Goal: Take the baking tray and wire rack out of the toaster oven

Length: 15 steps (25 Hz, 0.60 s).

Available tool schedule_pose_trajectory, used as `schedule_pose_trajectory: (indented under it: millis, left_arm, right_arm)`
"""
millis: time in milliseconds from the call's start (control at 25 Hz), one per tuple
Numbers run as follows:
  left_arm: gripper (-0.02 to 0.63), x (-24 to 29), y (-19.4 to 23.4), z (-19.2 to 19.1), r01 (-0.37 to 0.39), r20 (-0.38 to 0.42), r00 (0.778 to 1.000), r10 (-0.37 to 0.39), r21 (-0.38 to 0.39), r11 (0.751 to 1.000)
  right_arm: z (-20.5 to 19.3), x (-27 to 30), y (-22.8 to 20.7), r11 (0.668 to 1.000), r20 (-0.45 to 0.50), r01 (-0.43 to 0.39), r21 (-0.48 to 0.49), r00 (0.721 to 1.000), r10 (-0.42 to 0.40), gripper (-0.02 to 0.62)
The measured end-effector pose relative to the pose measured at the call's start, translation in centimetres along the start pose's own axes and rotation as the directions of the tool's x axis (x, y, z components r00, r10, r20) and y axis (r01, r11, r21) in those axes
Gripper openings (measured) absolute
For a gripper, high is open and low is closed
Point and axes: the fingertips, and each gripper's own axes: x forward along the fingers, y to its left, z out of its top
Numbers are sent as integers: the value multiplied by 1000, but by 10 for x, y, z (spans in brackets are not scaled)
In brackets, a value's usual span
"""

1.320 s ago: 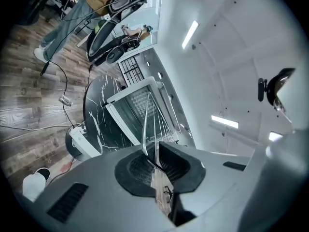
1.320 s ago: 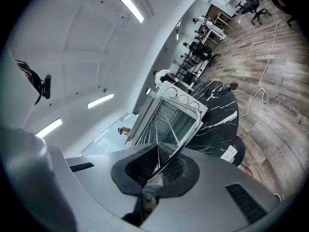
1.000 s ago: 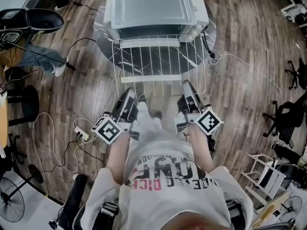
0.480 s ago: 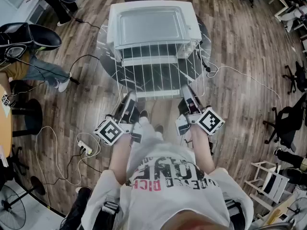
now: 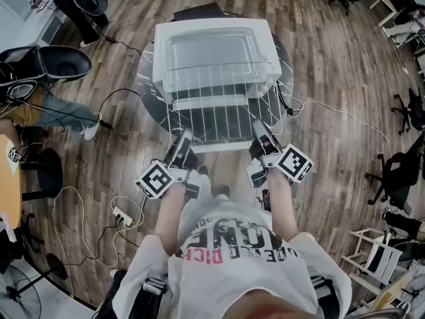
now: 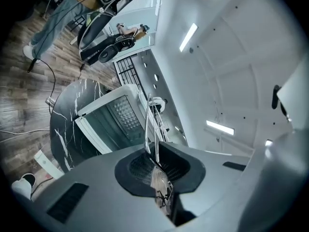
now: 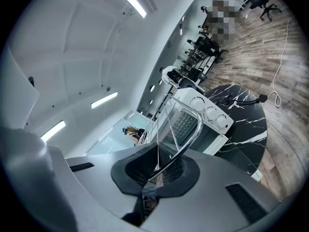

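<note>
The left tongs [image 5: 184, 138] are closed on the near left corner of the wire rack [image 5: 222, 95], and the right tongs [image 5: 258, 127] are closed on its near right corner. In the left gripper view the thin wire of the rack [image 6: 150, 124] runs straight into the pinched jaws of the left tongs [image 6: 155, 161]. The right gripper view shows the same at the right tongs [image 7: 157, 170], where the curved corner bar of the rack [image 7: 186, 129] is gripped with no gap left.

The rack is out in the open air, reaching away from both tongs toward the white toaster oven [image 5: 212, 42]. Its far edge lies across the oven's front in the head view (how high it hangs above the door cannot be told). Beyond the tongs and under the rack the oven door [image 5: 216, 115] hangs open, its glass dark. The oven stands on a round black marbled counter [image 5: 149, 78], which lies just ahead of both tongs. The knobs of the oven [image 7: 210, 114] face the right tongs. The baking tray cannot be made out in any view.
</note>
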Motion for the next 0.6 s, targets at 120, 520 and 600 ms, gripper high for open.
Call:
schedule_pose_trajectory:
  millis: [120,520,600]
  left_arm:
    - [15,11,4,11,-19,-17,1000,19,22,1000]
    - [15,35,15,38,-46,-28,999,46,1,999]
    - [15,39,18,40,-51,-30,998,51,-9,999]
  right_arm:
    - [3,14,-2,1000,-8,16,19,1000,-16,2]
    - [10,52,0,999,-21,34,29,999,-34,2]
    - [12,58,1,999,-22,25,24,999,-25,2]
